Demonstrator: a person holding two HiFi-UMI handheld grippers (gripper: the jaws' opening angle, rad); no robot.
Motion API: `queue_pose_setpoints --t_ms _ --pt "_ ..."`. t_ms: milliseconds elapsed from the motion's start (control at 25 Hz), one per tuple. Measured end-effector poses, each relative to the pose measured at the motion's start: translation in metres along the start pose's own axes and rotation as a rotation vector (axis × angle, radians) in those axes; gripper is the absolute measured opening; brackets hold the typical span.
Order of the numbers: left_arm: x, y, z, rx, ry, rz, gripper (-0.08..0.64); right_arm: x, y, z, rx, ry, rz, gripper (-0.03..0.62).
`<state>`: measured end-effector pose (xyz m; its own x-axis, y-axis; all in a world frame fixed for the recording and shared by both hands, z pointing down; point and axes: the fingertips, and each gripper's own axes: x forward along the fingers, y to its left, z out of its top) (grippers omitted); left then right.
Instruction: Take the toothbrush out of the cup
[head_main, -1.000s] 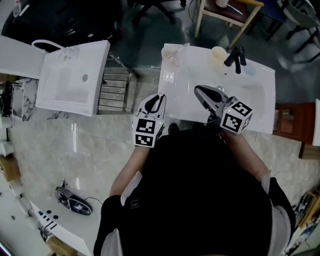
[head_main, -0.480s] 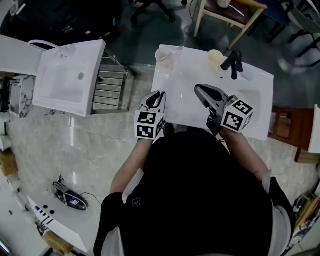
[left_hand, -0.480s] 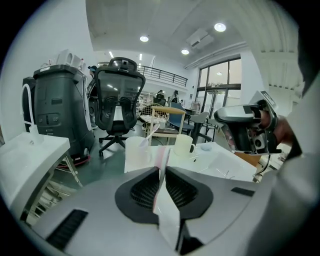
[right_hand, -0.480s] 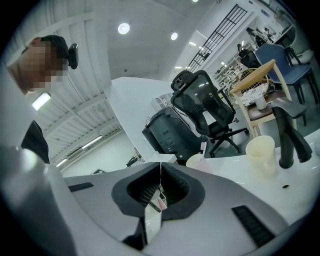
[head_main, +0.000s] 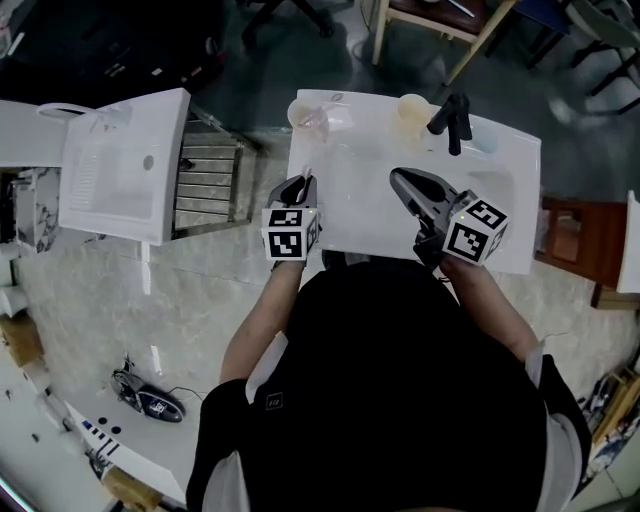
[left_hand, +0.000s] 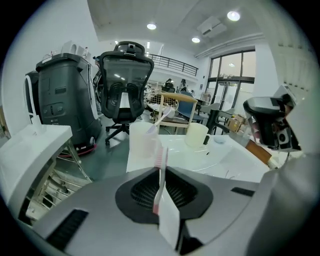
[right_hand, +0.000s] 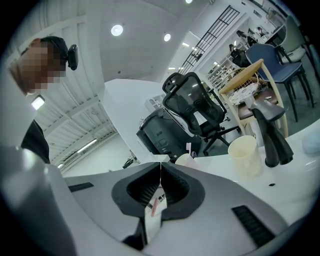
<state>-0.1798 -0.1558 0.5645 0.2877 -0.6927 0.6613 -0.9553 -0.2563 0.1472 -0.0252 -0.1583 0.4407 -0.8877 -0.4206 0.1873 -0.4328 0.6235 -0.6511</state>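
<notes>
A clear cup (head_main: 312, 118) stands at the back left corner of the white sink counter (head_main: 370, 215). A toothbrush (left_hand: 164, 114) leans out of the cup (left_hand: 142, 142). My left gripper (head_main: 302, 180) hovers at the counter's left front edge and points at the cup from a short way off. Its jaws (left_hand: 161, 155) stand all but together with nothing between them. My right gripper (head_main: 398, 180) is over the basin, shut and holding nothing (right_hand: 160, 167). In the right gripper view the cup (right_hand: 189, 161) peeks over the jaws.
A cream cup (head_main: 412, 108) and a black faucet (head_main: 450, 120) stand at the counter's back. Left of it are a metal rack (head_main: 205, 180) and another white basin (head_main: 120, 165). A black office chair (left_hand: 125, 90) and a wooden chair (head_main: 440, 20) stand behind.
My left gripper has sunk and moved forward, closer to the clear cup. The counter has slid left in the head view. The right gripper holds about the same spot.
</notes>
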Motion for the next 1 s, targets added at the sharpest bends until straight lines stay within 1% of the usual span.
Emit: queue_pose_setpoints --t_ms 280,440,520,680,800,880,1000 --pt "0.035 0.009 -0.015 0.036 0.077 0.030 0.048 -0.003 -0.010 -0.001 0.012 0.021 -0.026 0.029" --pt "0.051 0.010 -0.021 0.101 0.126 0.041 0.048 -0.001 -0.014 0.000 0.013 0.019 -0.020 0.029" --pt "0.058 0.012 -0.025 0.114 0.154 0.045 0.048 -0.002 -0.017 0.001 0.020 0.021 -0.026 0.029" --pt "0.071 0.020 -0.028 0.114 0.178 0.062 0.048 -0.001 -0.021 0.001 0.024 0.024 -0.041 0.029" --pt "0.078 0.024 -0.031 0.089 0.215 0.069 0.048 -0.002 -0.024 0.001 0.033 0.016 -0.045 0.029" --pt "0.084 0.025 -0.031 0.075 0.240 0.072 0.049 -0.001 -0.026 0.000 0.034 0.002 -0.030 0.029" --pt "0.091 0.029 -0.031 0.078 0.271 0.091 0.049 0.000 -0.025 0.001 0.036 -0.004 -0.018 0.029"
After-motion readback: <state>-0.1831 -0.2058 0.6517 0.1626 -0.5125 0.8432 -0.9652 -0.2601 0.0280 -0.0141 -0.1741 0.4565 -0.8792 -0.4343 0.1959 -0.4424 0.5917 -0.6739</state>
